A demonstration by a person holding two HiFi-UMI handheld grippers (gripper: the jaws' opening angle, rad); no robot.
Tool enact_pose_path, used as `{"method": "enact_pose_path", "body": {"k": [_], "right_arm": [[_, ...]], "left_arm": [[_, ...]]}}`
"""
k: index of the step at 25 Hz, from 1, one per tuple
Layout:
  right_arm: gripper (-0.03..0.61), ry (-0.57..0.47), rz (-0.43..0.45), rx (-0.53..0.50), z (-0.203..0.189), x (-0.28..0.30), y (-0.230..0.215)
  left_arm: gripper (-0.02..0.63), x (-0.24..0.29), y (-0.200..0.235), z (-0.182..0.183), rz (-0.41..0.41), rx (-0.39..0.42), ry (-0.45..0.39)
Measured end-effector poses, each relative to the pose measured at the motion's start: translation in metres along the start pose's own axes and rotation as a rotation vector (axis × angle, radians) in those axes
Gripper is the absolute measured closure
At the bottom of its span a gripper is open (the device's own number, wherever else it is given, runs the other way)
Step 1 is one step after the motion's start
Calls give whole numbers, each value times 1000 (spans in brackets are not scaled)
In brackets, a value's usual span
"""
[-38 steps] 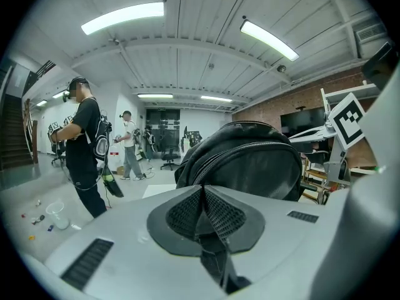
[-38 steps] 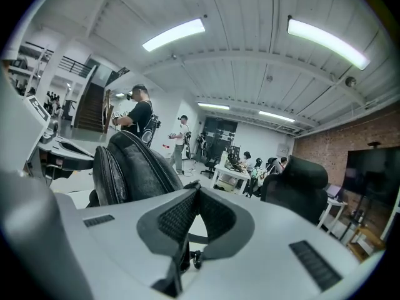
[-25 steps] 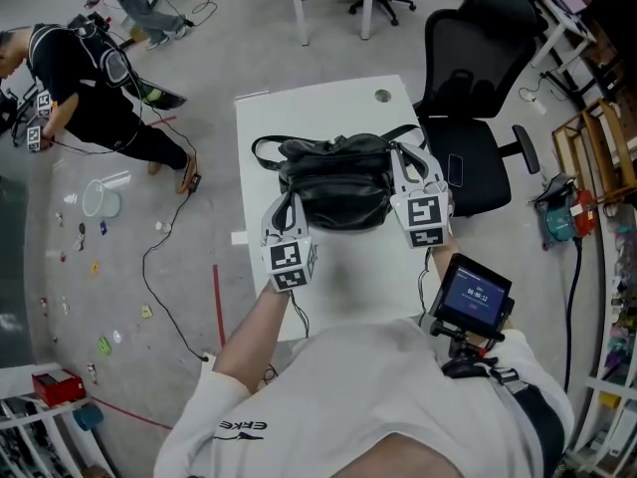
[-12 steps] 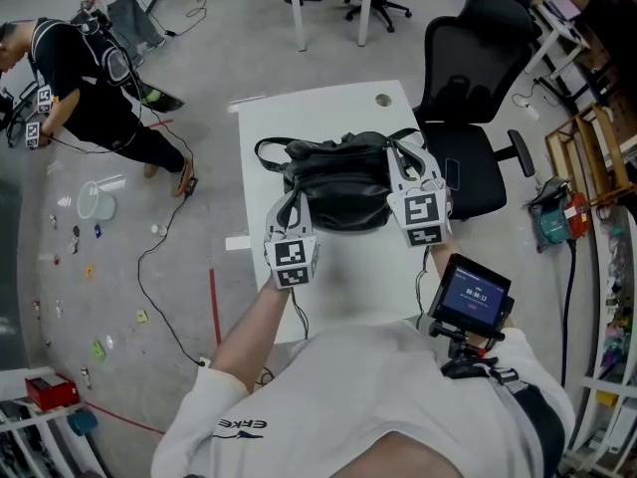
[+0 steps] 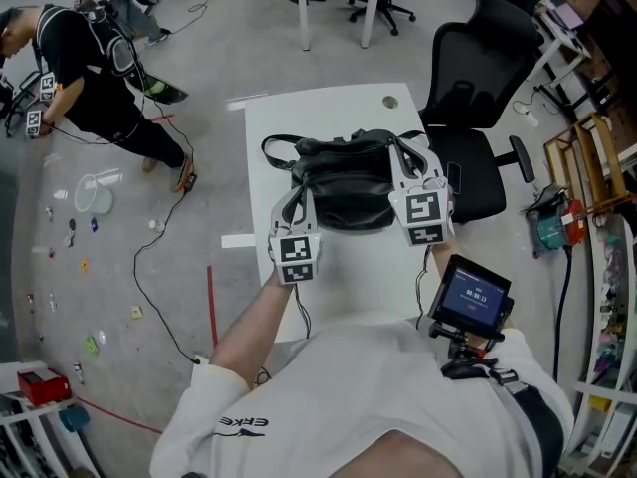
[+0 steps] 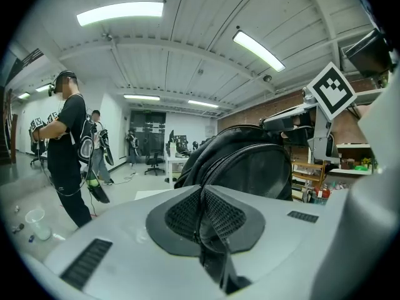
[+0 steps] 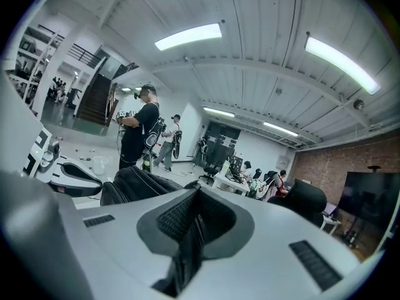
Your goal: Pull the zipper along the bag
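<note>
A black bag (image 5: 343, 179) with a loose strap lies on the white table (image 5: 289, 118). My left gripper (image 5: 299, 196) sits at the bag's near left corner, shut, pads pressed together with nothing seen between them (image 6: 201, 220). The bag (image 6: 253, 167) bulges just beyond it, and a zipper line (image 6: 228, 160) curves over its side. My right gripper (image 5: 403, 151) rests against the bag's right end by the strap, also shut (image 7: 194, 220). In the right gripper view the bag (image 7: 128, 183) lies to the left of the jaws. Whether either touches the bag is unclear.
A black office chair (image 5: 468, 78) stands right of the table. A small screen (image 5: 470, 297) is mounted near my right side. A person (image 5: 90, 68) in black crouches on the floor far left, with cables and small items scattered around.
Both grippers stay at the bag's two ends and stay shut. Only the head view has shifted slightly.
</note>
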State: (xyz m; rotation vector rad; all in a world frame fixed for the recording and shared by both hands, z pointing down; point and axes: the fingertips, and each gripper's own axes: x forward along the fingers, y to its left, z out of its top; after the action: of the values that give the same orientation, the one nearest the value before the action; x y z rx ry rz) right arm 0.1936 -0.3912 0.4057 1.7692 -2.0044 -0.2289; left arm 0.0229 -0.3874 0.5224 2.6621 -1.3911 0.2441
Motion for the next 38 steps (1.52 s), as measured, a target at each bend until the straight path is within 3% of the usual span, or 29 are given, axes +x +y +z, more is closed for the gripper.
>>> {"method": "enact_pose_path", "body": {"k": [23, 38], "right_arm": [[560, 1, 41, -47, 30, 10, 25], [560, 63, 101, -171, 41, 28, 60]], "left_arm": [[610, 4, -1, 8, -10, 8, -10], [610, 3, 13, 4, -26, 4, -23]]}}
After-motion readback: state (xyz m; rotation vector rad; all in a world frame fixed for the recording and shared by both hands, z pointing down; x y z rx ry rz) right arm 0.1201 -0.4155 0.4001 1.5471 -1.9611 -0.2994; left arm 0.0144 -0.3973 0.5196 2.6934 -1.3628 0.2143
